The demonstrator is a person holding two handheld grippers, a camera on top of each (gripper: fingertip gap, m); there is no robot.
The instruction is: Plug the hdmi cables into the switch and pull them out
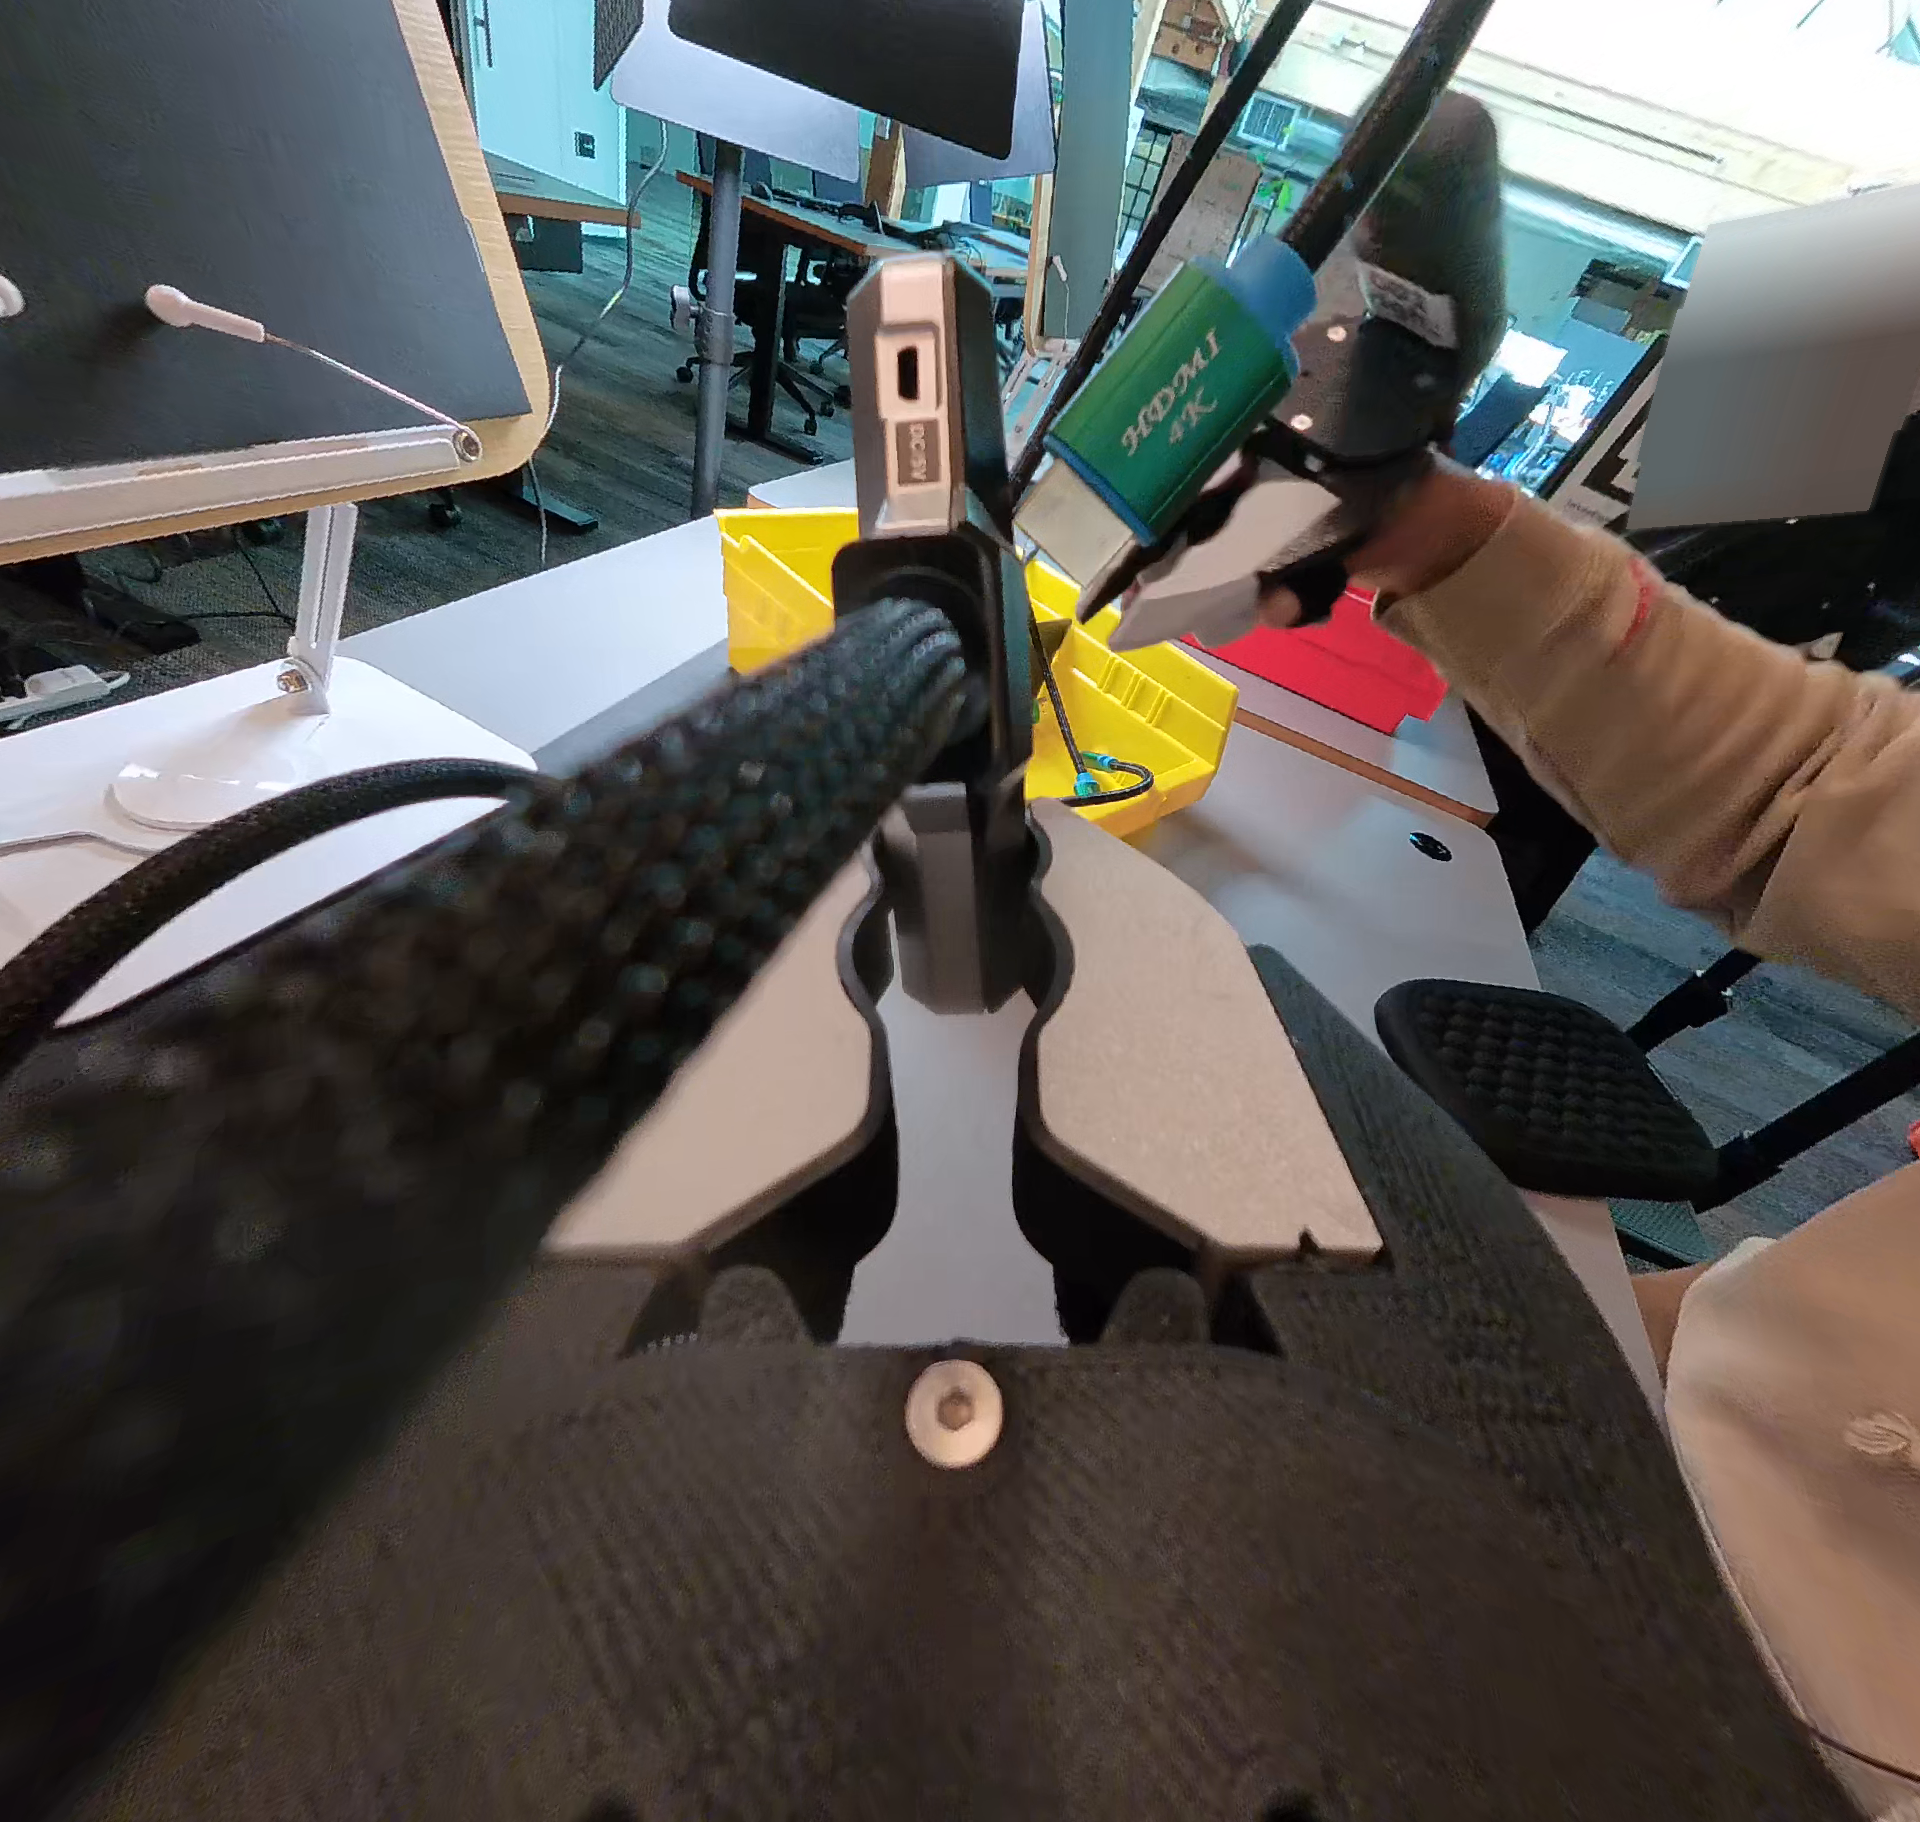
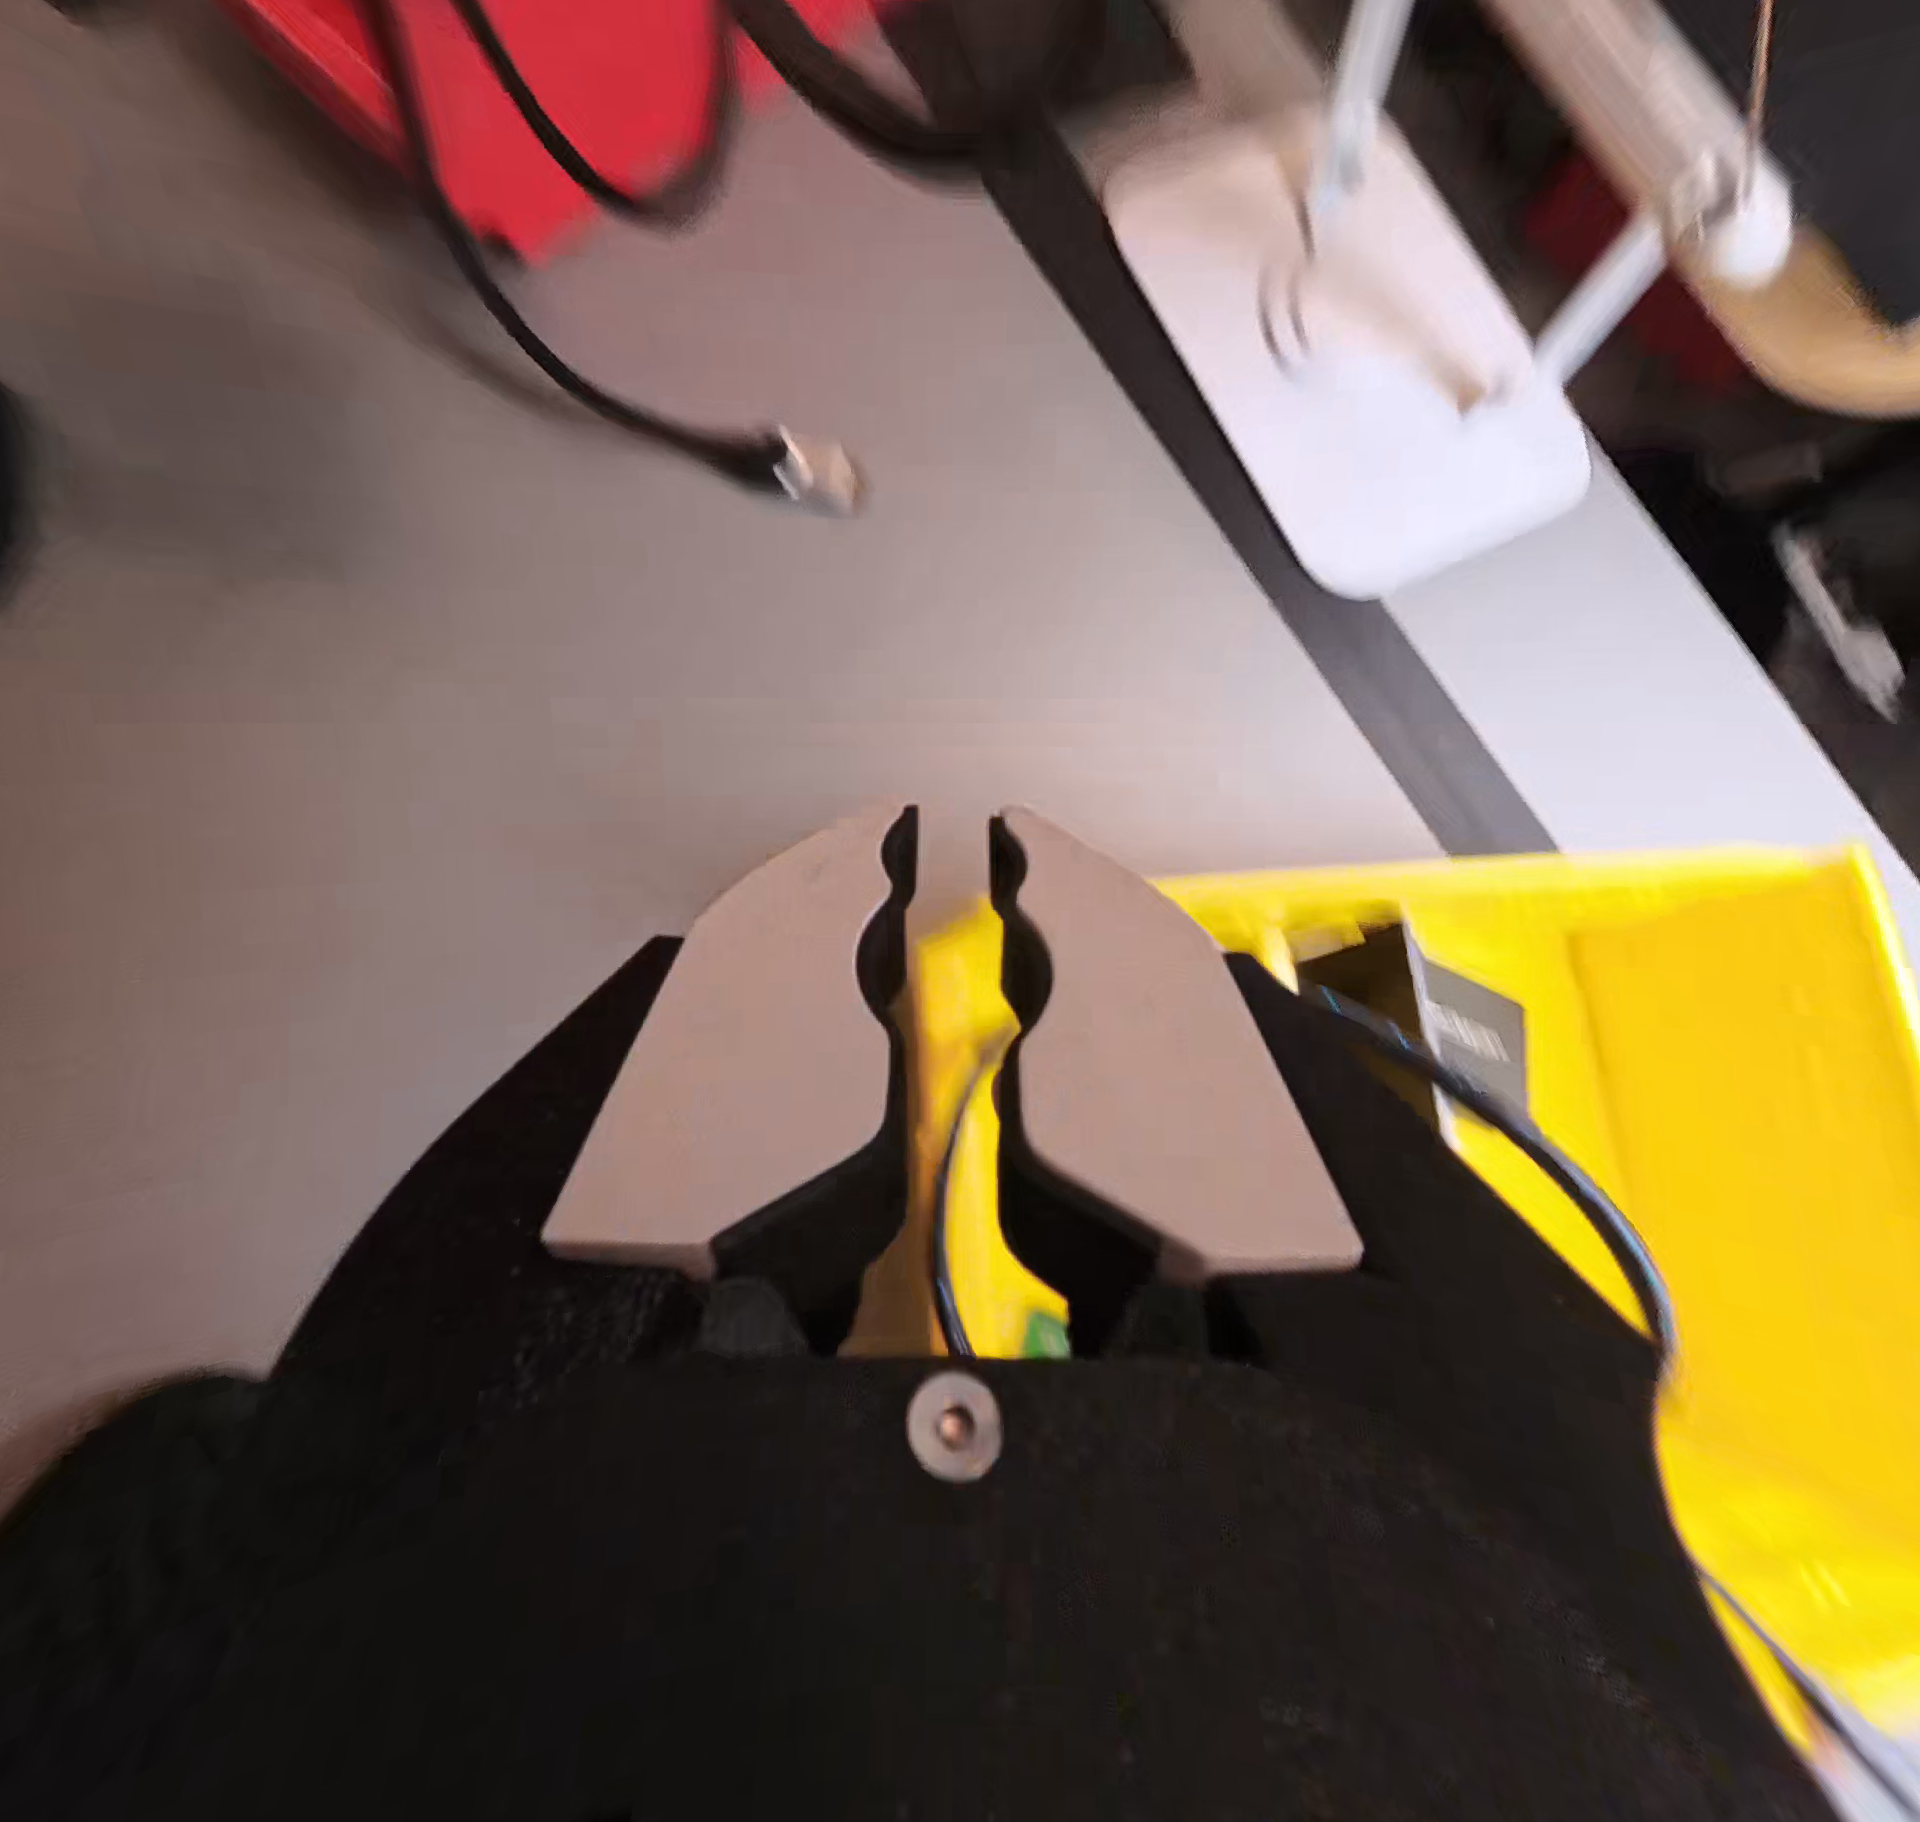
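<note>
Held upright above the grey tabletop point(image 1: 1330, 879), in front of the yellow plastic bin point(image 1: 1153, 723) near its far edge: small grey-and-black HDMI switch box point(image 1: 914, 401), long axis vertical, silver narrow face toward the camera. Clamped low on its body by the left gripper point(image 1: 956, 837), jaws pressed against both flat sides. Seated in the switch's left side: thick black braided cable point(image 1: 582, 899), running back past the camera.

Just right of the switch, near but apart: green metal HDMI plug with blue collars point(image 1: 1169, 401). Long axis slanted, bare metal tip down and left toward the switch's right side, braided lead rising up and right out of frame.

Directly behind the plug in the left wrist view: the right gripper point(image 1: 1117, 609), by far the nearer of the two to it. Touching the plug or not: cannot tell there. In the blurred right wrist view, jaws only a narrow slit apart, nothing between them, no green plug in sight, only tabletop and bin below. Probably no grip on the plug, then.

Port on the switch's right side hidden. Likely needed next: plug's axis squared to that side before any push.
</note>
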